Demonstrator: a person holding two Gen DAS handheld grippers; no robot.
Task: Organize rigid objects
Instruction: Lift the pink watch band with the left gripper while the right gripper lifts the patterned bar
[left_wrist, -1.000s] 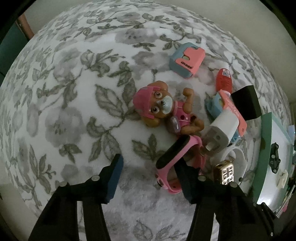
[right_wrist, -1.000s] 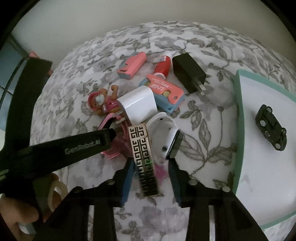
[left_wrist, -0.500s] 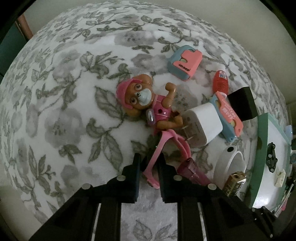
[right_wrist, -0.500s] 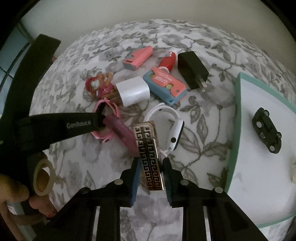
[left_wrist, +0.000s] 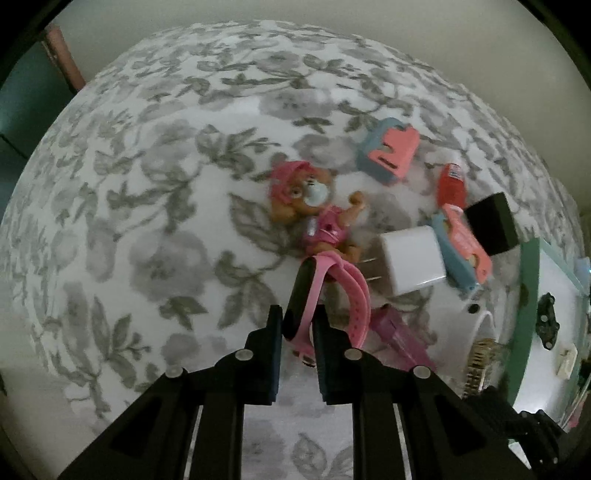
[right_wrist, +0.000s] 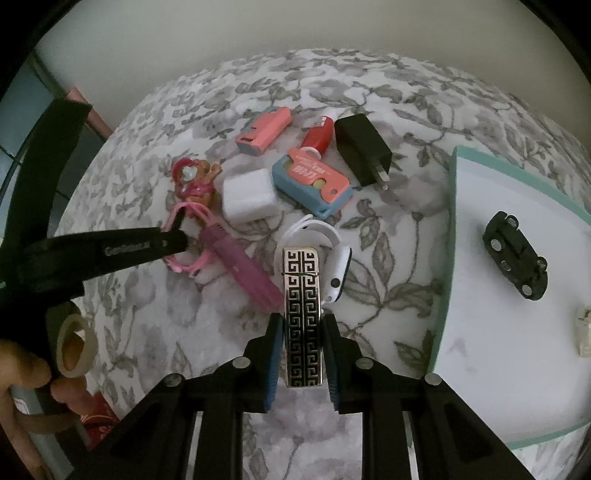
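Looking along the left claw (left_wrist: 298, 328), we see its two pads pressed against the dark face of a pink watch (left_wrist: 306, 295); the pink strap loops away ahead of the fingertips and to their right. Straight ahead of the claw, beyond the strap, lies a pink toy pup (left_wrist: 314, 206) on the flowered cloth (left_wrist: 147, 184). Ahead and to the right we find a white charger (left_wrist: 410, 258), a blue-and-pink case (left_wrist: 461, 247), a black charger (left_wrist: 491, 221), a red tube (left_wrist: 451, 182) and, farther off, a second blue-and-pink case (left_wrist: 388, 149). Just right of the fingers lies a purple stick (left_wrist: 399, 339). At the far right we note a green-edged tray (left_wrist: 524, 314) bearing a black toy car (left_wrist: 547, 325).

Turning to the right wrist view, we see the right claw (right_wrist: 303, 332) pinching a patterned metal lighter (right_wrist: 303, 314) by its long sides, the lighter pointing straight ahead between the pads. Just beyond its far end and to the right lies a white watch (right_wrist: 332, 258). The purple stick (right_wrist: 243, 266) lies left of the lighter. Farther left, the left claw (right_wrist: 173, 242) holds the pink watch (right_wrist: 184, 240). To the right of the claw, the tray (right_wrist: 447, 258) carries the toy car (right_wrist: 515, 256). At the lower left edge a hand (right_wrist: 22, 373) shows, with a roll of tape (right_wrist: 75, 347) beside it.
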